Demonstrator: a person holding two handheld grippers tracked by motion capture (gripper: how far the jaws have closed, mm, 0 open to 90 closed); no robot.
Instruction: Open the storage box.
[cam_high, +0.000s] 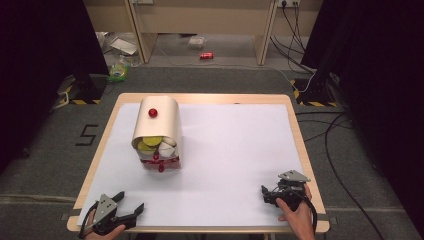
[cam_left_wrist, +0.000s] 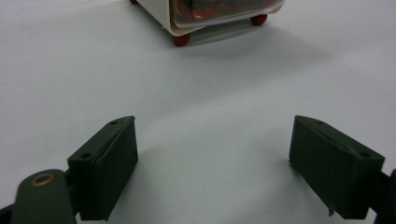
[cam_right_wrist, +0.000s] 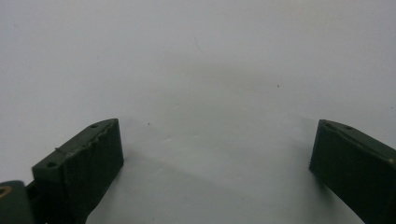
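- The left gripper (cam_high: 131, 206) rests at the table's (cam_high: 250, 150) near left corner, jaws wide apart, holding nothing.
- The right gripper (cam_high: 265, 193), near right, also gapes empty.
- The bread box (cam_high: 156, 131) stands far left, well apart from both.

This looked like a lab or recording studio set up for testing. The tabletop (cam_high: 295, 130), covered with a plain white sheet, stood on grey carpet between black curtains (cam_high: 45, 45). Stand feet marked with hazard tape (cam_high: 310, 102) sat at either side, cables (cam_high: 345, 150) trailed across the floor, and a taped number (cam_high: 87, 134) marked the carpet. Behind stood a wooden bench (cam_high: 200, 20) with litter beneath.
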